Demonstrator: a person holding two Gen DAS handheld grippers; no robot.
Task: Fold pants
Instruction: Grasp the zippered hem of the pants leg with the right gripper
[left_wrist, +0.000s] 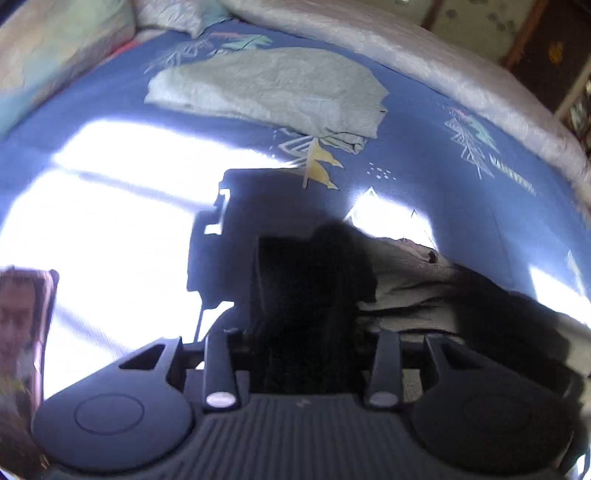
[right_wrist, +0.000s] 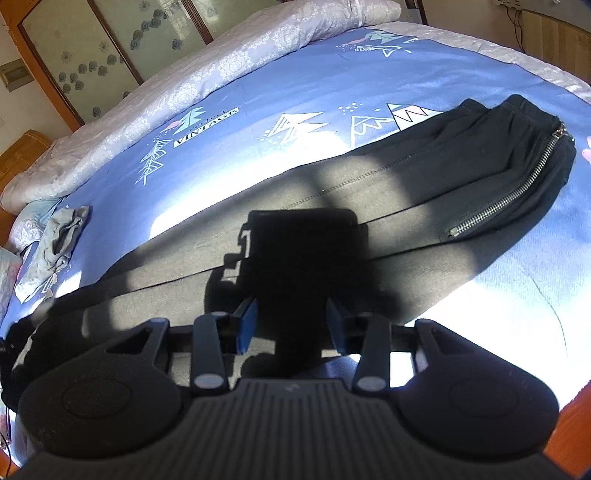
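Note:
Black pants (right_wrist: 424, 192) lie stretched across the blue patterned bed sheet (right_wrist: 258, 96) in the right wrist view, waistband and silver zipper (right_wrist: 517, 192) at the right, legs running to the lower left. My right gripper (right_wrist: 291, 325) is open just above the pants' middle, blue pads apart. In the left wrist view my left gripper (left_wrist: 306, 295) is dark and blurred; black cloth of the pants (left_wrist: 332, 254) fills the space between its fingers, so it looks shut on the pants' leg end.
A folded grey-green garment (left_wrist: 273, 88) lies on the sheet ahead of the left gripper. A crumpled grey cloth (right_wrist: 59, 236) lies at the left. A pale quilt (right_wrist: 177, 85) runs along the far edge. Wooden cabinet doors (right_wrist: 110, 40) stand behind.

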